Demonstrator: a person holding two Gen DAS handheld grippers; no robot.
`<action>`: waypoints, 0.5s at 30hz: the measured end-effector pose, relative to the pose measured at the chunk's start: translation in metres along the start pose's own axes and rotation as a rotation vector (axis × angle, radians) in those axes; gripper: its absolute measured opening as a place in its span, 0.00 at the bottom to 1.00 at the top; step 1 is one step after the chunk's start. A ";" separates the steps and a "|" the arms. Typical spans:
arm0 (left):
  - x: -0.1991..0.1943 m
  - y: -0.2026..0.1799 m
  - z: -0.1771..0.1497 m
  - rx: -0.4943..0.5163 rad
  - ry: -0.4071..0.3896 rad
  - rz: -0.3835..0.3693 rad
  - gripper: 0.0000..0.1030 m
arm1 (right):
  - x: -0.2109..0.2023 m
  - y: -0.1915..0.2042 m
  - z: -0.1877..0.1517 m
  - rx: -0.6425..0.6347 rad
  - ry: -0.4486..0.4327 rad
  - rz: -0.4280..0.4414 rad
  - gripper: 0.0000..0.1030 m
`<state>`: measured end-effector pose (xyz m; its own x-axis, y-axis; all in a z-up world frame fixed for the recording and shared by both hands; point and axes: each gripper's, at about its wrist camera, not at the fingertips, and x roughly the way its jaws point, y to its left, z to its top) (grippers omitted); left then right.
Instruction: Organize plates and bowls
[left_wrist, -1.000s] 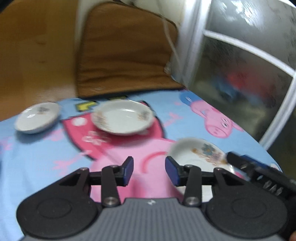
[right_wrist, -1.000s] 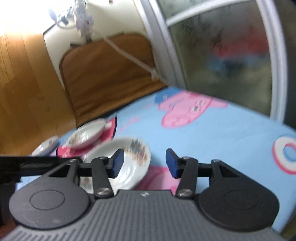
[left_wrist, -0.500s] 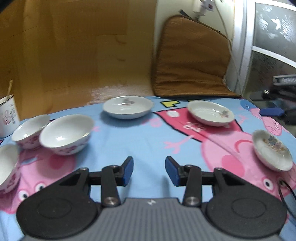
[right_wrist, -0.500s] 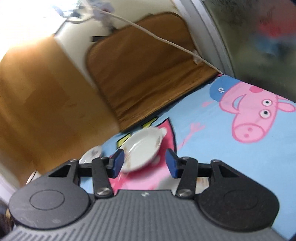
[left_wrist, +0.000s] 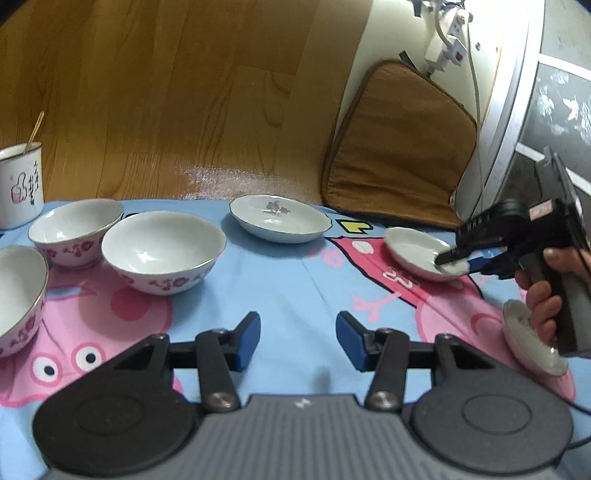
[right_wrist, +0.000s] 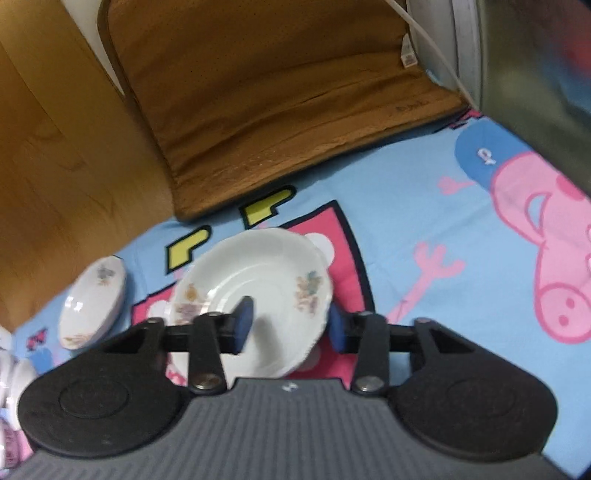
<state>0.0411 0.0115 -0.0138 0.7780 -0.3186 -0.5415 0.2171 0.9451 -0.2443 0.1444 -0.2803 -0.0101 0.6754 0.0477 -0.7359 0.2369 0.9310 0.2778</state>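
Observation:
Three white flowered plates lie on the cartoon cloth: a far one (left_wrist: 279, 218), a middle one (left_wrist: 413, 247) and a near one (left_wrist: 532, 347), partly hidden behind a hand. My right gripper (left_wrist: 458, 260) straddles the middle plate's (right_wrist: 266, 280) right rim. One finger is inside the dish, the other outside. Its jaws (right_wrist: 291, 326) are closing, with a gap still showing at the pads. Three pink-patterned bowls (left_wrist: 162, 251) (left_wrist: 75, 229) (left_wrist: 18, 295) stand at the left. My left gripper (left_wrist: 297, 339) hovers over bare cloth with nothing between its jaws, which are opening.
A white mug (left_wrist: 20, 184) with a stick in it stands at the far left. A brown cushion (left_wrist: 399, 147) leans on the wall behind the cloth, beside a white-framed glass door (left_wrist: 517, 92). Wooden flooring lies beyond. A second plate (right_wrist: 92, 299) lies left of the gripped one.
The right gripper has swung from the near plate to the middle plate, and its jaws have narrowed around the rim. The left view has panned left, bringing the bowls and mug into sight.

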 end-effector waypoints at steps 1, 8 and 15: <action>0.000 0.002 0.000 -0.011 -0.001 -0.005 0.45 | -0.001 -0.001 0.000 0.008 0.008 0.021 0.21; -0.003 0.011 0.001 -0.052 -0.008 -0.012 0.45 | -0.021 0.015 -0.015 -0.018 0.049 0.100 0.15; -0.013 0.017 0.002 -0.084 -0.006 -0.026 0.45 | -0.057 0.033 -0.057 -0.088 0.095 0.254 0.14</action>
<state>0.0360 0.0316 -0.0091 0.7767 -0.3419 -0.5290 0.1869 0.9271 -0.3248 0.0741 -0.2312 0.0058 0.6363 0.3129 -0.7051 0.0044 0.9125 0.4090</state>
